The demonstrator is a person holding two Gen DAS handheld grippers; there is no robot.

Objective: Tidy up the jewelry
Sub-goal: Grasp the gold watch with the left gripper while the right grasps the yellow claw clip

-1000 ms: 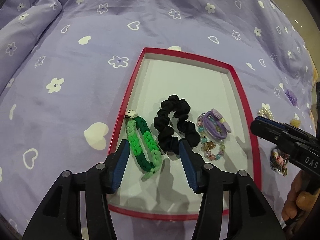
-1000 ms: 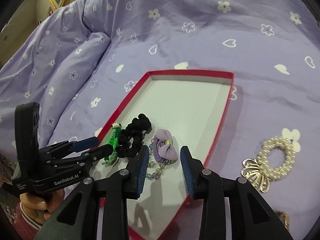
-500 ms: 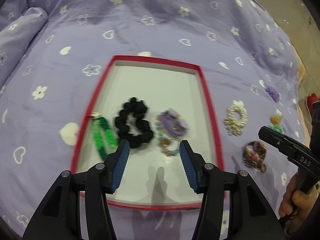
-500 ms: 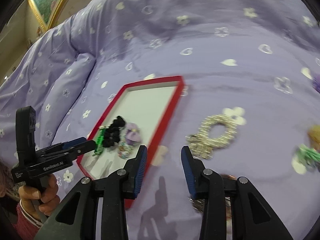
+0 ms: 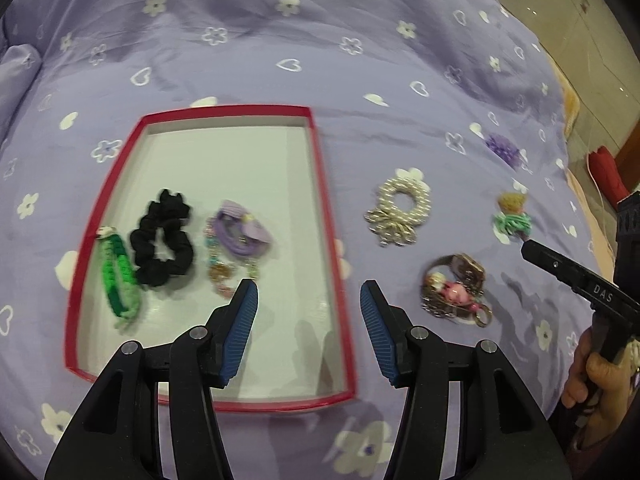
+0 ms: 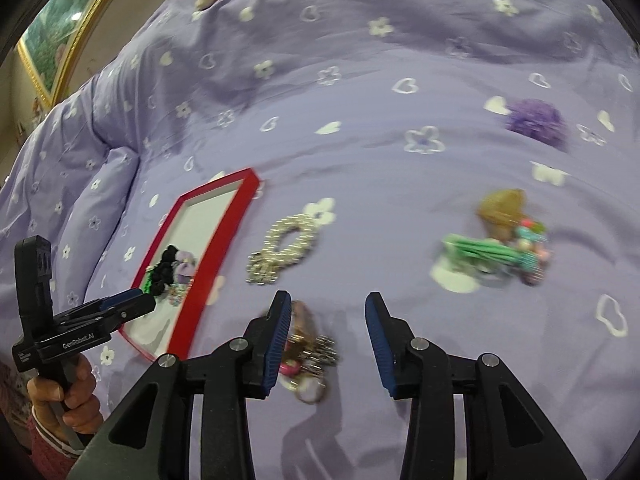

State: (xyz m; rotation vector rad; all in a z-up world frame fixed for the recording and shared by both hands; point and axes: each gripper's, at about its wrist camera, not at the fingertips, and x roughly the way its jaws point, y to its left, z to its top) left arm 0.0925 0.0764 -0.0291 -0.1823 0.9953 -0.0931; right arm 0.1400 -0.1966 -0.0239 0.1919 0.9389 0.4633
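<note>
The right gripper (image 6: 325, 336), jaws apart and empty, is hovering nearest the tangled metal keychain with pink charm (image 6: 308, 354), lying just below-left; the left gripper (image 5: 309, 324), likewise spread, is idling over the red-rimmed tray (image 5: 320, 184).

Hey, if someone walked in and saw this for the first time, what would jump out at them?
Probably the red-rimmed tray on the purple bedspread, with a green braided band, a black scrunchie and a purple hair tie lined up inside. To its right, loose pieces lie on the cover: a pearl bracelet and a charm cluster.
</note>
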